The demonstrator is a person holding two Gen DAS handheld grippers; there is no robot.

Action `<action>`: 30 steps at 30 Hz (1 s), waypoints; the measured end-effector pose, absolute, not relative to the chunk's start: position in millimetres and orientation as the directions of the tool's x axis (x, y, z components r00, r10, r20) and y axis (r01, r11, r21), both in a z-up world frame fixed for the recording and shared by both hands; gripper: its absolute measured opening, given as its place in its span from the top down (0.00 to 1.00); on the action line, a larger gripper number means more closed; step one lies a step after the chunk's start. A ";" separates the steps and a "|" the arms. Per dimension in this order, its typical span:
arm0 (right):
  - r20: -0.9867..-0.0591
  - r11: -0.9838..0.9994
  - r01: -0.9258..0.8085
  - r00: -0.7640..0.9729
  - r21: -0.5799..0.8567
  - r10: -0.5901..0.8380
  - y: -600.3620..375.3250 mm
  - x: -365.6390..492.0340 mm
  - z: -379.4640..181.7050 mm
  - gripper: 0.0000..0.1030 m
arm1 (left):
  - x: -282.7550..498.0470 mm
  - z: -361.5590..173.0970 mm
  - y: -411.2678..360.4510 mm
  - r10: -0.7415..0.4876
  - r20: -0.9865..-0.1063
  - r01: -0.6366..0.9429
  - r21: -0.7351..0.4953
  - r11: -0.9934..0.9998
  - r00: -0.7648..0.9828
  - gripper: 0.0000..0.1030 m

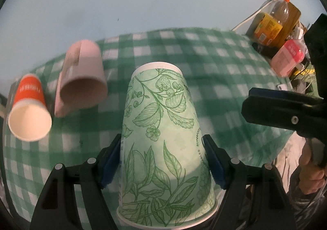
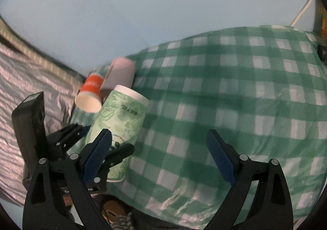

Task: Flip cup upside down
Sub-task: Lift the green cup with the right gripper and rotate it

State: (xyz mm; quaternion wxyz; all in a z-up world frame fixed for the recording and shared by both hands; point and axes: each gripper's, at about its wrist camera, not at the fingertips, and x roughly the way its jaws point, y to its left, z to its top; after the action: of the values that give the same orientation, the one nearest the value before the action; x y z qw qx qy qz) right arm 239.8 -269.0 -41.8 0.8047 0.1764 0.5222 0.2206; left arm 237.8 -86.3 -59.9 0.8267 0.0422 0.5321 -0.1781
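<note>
A pale green paper cup with a leaf and strawberry print is held between the blue pads of my left gripper, its base pointing away from me and its open rim toward the camera. The right wrist view shows the same cup in the left gripper's grasp, upside down over the front left of the checked cloth. My right gripper is open and empty over the cloth, to the right of the cup. It also shows at the right edge of the left wrist view.
An orange and white paper cup and a pink cup stand at the back left of the green checked tablecloth. A brown bottle, an orange carton and a pink pack stand at the back right.
</note>
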 end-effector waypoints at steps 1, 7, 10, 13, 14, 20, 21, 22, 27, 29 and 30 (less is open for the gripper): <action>-0.764 0.840 -0.177 0.351 0.513 0.541 -268.8 234.1 -37.0 0.09 | 236.5 -63.4 -86.0 -0.243 -0.896 0.339 -0.113 0.934 0.371 0.25; -0.776 0.841 -0.181 0.323 0.510 0.541 -251.4 232.2 -49.5 0.09 | 233.6 -81.4 -84.6 -0.236 -0.910 0.331 -0.118 0.936 0.342 0.24; -0.779 0.839 -0.183 0.312 0.513 0.544 -247.9 231.2 -53.9 0.09 | 233.7 -81.7 -82.2 -0.238 -0.908 0.324 -0.123 0.938 0.345 0.25; -0.779 0.835 -0.186 0.303 0.517 0.549 -243.0 232.9 -56.6 0.09 | 233.7 -79.9 -80.1 -0.215 -0.914 0.327 -0.099 0.940 0.343 0.20; -0.779 0.834 -0.186 0.300 0.519 0.551 -242.5 232.9 -57.6 0.09 | 232.7 -79.3 -79.5 -0.206 -0.914 0.330 -0.085 0.940 0.349 0.16; -0.769 0.822 -0.173 0.291 0.542 0.569 -237.6 232.4 -59.3 0.09 | 227.0 -62.0 -65.5 -0.211 -0.905 0.320 -0.089 0.943 0.370 0.13; -0.767 0.819 -0.175 0.288 0.546 0.573 -236.5 232.1 -58.2 0.09 | 226.0 -58.7 -63.0 -0.221 -0.902 0.321 -0.099 0.942 0.371 0.13; -0.765 0.816 -0.179 0.285 0.550 0.578 -234.3 231.9 -56.5 0.09 | 223.4 -53.1 -59.4 -0.229 -0.898 0.320 -0.106 0.941 0.375 0.13; -0.756 0.809 -0.190 0.287 0.556 0.588 -220.2 232.3 -44.2 0.09 | 211.5 -31.4 -38.3 -0.251 -0.877 0.314 -0.123 0.941 0.410 0.13; -0.758 0.809 -0.190 0.283 0.556 0.588 -214.2 233.4 -42.2 0.09 | 207.2 -22.5 -28.2 -0.254 -0.867 0.304 -0.126 0.944 0.428 0.13; -0.758 0.808 -0.189 0.279 0.558 0.589 -211.5 233.8 -41.7 0.09 | 205.4 -19.0 -21.9 -0.253 -0.864 0.295 -0.129 0.947 0.435 0.13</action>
State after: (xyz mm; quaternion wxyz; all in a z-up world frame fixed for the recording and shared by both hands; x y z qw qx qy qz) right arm 233.8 -211.5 -41.7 0.7784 0.1833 0.5460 0.2500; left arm 205.4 -21.9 -19.0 0.8468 0.0206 0.5062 -0.1620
